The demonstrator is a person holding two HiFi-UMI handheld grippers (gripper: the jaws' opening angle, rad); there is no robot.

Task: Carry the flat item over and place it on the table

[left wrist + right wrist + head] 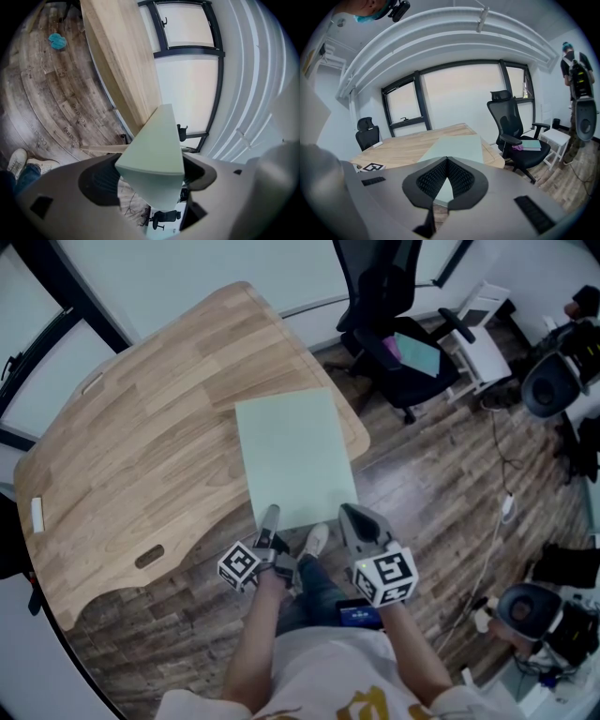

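One green sheet point(295, 457), flat on the table's point(141, 446) right end, near edge overhanging. Left gripper point(269, 519): jaws apart around the near-left corner, not pressing. Right gripper point(354, 518): clenched on the near-right edge, likely steadying the sheet.

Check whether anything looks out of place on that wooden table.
The pale green sheet is only partly on the wooden table: its near end juts past the table's edge over the floor. The right gripper is shut on that end; the left gripper stands open around its corner.
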